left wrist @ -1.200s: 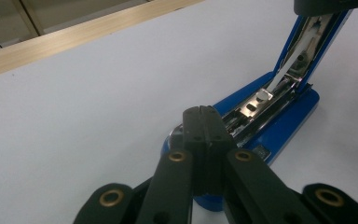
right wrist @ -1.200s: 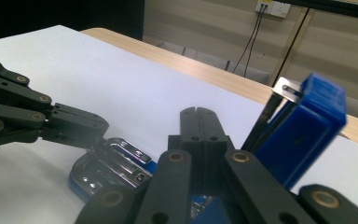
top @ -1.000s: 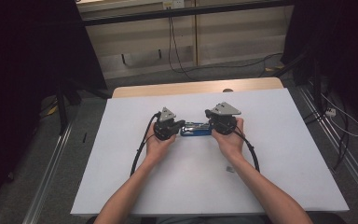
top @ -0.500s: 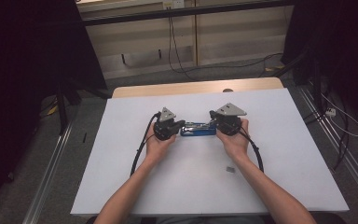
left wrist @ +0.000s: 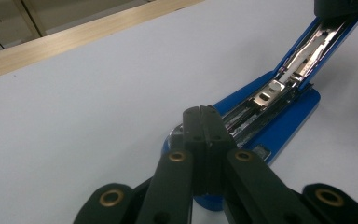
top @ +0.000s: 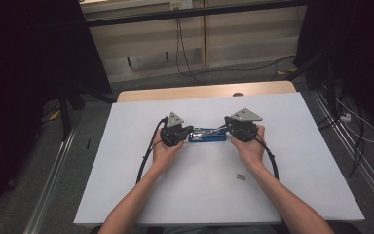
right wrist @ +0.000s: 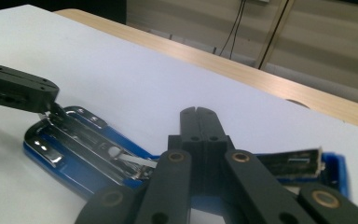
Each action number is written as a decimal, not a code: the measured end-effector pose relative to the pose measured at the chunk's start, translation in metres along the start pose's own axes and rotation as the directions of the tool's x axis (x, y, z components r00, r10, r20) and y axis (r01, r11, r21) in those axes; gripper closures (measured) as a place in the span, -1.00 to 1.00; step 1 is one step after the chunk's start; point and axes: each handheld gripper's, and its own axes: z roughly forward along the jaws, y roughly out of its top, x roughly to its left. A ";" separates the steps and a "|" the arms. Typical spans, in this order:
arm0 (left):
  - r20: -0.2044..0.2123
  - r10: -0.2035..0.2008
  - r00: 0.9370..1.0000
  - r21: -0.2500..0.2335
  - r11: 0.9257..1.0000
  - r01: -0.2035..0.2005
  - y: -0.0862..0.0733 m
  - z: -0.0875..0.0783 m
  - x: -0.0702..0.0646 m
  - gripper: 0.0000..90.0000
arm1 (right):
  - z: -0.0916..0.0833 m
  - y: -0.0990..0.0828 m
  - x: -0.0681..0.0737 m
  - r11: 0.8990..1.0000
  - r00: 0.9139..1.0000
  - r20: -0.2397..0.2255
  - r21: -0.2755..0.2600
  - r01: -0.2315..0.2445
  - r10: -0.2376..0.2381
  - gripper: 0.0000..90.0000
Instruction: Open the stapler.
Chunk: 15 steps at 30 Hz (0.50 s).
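Blue stapler [top: 207, 135] lies open; any label looks unreadable.

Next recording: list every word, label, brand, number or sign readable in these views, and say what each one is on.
No text can be read in any view.
Blue stapler: lying opened on the white table, no brand or marking legible on its base or metal track.
Small grey piece on the table: too small to tell whether it carries any print.
Left gripper and right gripper: plain black jaws, no lettering.

Stapler [left wrist: 279, 121] lid end cut off; small scrap [top: 240, 177] unidentifiable.
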 end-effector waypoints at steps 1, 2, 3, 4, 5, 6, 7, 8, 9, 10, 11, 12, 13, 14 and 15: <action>0.002 -0.002 1.000 -0.001 1.000 0.002 0.000 0.000 0.000 1.00 | -0.001 -0.001 -0.002 1.000 1.000 0.004 0.003 -0.004 0.004 1.00; 0.003 -0.002 1.000 -0.002 1.000 0.002 0.000 0.000 0.000 1.00 | -0.001 -0.001 -0.004 1.000 1.000 0.004 0.003 -0.007 0.007 1.00; 0.003 -0.002 1.000 -0.001 1.000 0.002 0.000 0.000 0.000 1.00 | -0.002 -0.002 -0.005 1.000 1.000 0.006 0.004 -0.009 0.009 1.00; 0.002 -0.002 1.000 -0.001 1.000 0.002 0.000 0.000 0.000 1.00 | -0.003 -0.002 -0.006 1.000 1.000 0.006 0.004 -0.008 0.008 1.00; 0.002 -0.003 1.000 -0.001 1.000 0.003 0.000 0.000 0.000 1.00 | -0.003 -0.002 -0.007 1.000 1.000 0.007 0.004 -0.009 0.009 1.00; 0.002 -0.001 1.000 -0.001 1.000 0.001 0.000 0.000 0.000 1.00 | -0.004 -0.003 -0.008 1.000 1.000 0.004 0.004 -0.013 0.013 1.00; 0.002 -0.002 1.000 -0.001 1.000 0.002 0.000 0.000 0.000 1.00 | -0.005 -0.003 -0.010 1.000 1.000 -0.001 0.007 -0.012 0.012 1.00; 0.002 -0.001 1.000 -0.001 1.000 0.001 0.000 0.000 0.000 1.00 | -0.006 -0.004 -0.010 1.000 1.000 0.003 0.010 -0.012 0.012 1.00; 0.003 -0.003 1.000 -0.003 1.000 0.003 0.000 0.000 0.000 1.00 | -0.007 -0.004 -0.011 1.000 1.000 0.005 0.011 -0.006 0.005 1.00; 0.004 -0.004 1.000 -0.004 1.000 0.004 0.000 0.000 0.001 1.00 | -0.008 -0.005 -0.013 1.000 1.000 0.001 0.013 -0.012 0.012 1.00; 0.005 -0.004 1.000 -0.004 1.000 0.004 0.000 0.000 0.001 1.00 | -0.010 -0.005 -0.014 1.000 1.000 -0.001 0.012 -0.014 0.014 1.00; 0.004 -0.005 1.000 -0.004 1.000 0.005 0.000 0.000 0.001 1.00 | -0.011 -0.005 -0.015 1.000 1.000 0.004 0.011 -0.014 0.014 1.00; 0.004 -0.005 1.000 -0.004 1.000 0.005 0.000 0.000 0.000 1.00 | -0.012 -0.005 -0.017 1.000 1.000 0.002 0.009 -0.014 0.014 1.00; 0.003 -0.004 1.000 -0.003 1.000 0.004 0.000 0.000 0.000 1.00 | -0.013 -0.005 -0.017 1.000 1.000 0.000 0.007 -0.016 0.016 1.00; 0.003 -0.005 1.000 -0.003 1.000 0.005 0.000 0.000 0.000 1.00 | -0.014 -0.006 -0.018 1.000 1.000 -0.002 0.005 -0.018 0.018 1.00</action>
